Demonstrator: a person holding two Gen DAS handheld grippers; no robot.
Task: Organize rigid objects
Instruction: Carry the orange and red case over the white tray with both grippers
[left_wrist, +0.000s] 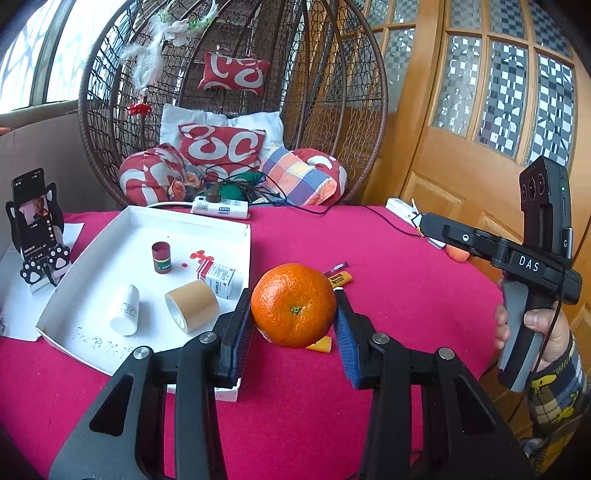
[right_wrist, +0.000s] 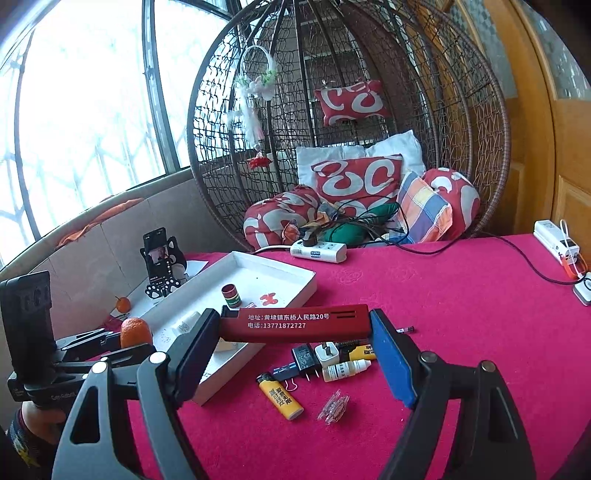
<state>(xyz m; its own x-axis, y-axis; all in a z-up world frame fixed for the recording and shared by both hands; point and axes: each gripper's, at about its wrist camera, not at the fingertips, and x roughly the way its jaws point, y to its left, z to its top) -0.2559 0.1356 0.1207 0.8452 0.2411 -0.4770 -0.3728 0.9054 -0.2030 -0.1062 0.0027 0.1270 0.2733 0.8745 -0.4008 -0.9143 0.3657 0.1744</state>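
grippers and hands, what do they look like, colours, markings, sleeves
Both grippers, left and right, have black linkage arms with silver pivot pins and blue ribbed pads. The right one's body reads "DAS", with a grey handle and thin black cable. The right hand wears a yellow-and-navy plaid sleeve.

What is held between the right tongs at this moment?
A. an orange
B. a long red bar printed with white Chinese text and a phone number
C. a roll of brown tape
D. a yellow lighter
B: in the right wrist view the right tongs clamp the long red bar end to end, while the yellow lighter lies on the red cloth and the orange sits in the left tongs.
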